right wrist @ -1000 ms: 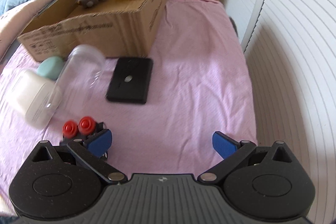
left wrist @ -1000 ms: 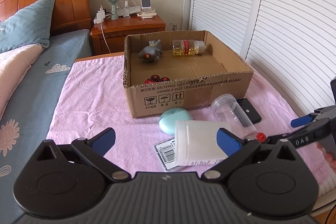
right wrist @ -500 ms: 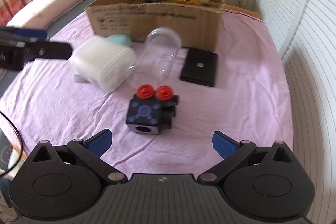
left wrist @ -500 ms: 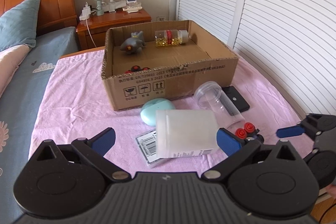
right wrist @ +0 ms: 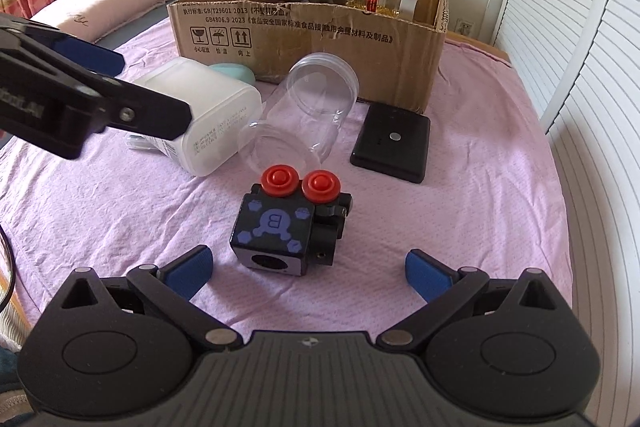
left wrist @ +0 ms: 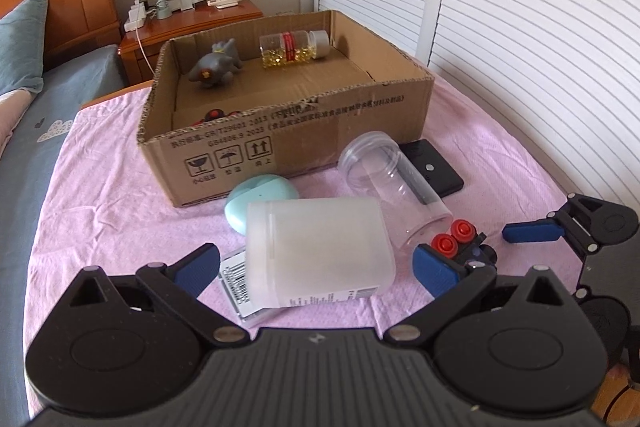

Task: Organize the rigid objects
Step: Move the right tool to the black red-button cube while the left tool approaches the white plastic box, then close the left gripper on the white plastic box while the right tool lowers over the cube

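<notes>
The left gripper (left wrist: 316, 265) is hovering low over the pink cloth (left wrist: 104, 203) with its 2 fingers spread wide apart, holding nothing; the frosted white container (left wrist: 318, 251) is lying on its side between and just beyond them, resting on a barcoded packet (left wrist: 236, 281). The right gripper (right wrist: 308, 269) is also hanging with its 2 fingers apart and empty, and the black cube toy (right wrist: 276, 231) with 2 red knobs is sitting on the cloth just beyond them, near the middle of the gap. A clear plastic jar (right wrist: 308, 107) is lying on its side just beyond the toy, touching the white container. A flat black box (right wrist: 390, 143) is lying to the right of the jar, and a mint green case (left wrist: 260, 197) is sitting against the near wall of the cardboard box (left wrist: 304, 143). Inside the box, a grey toy animal (left wrist: 214, 69) and a bottle of yellow capsules (left wrist: 294, 49) are lying at the far side.
</notes>
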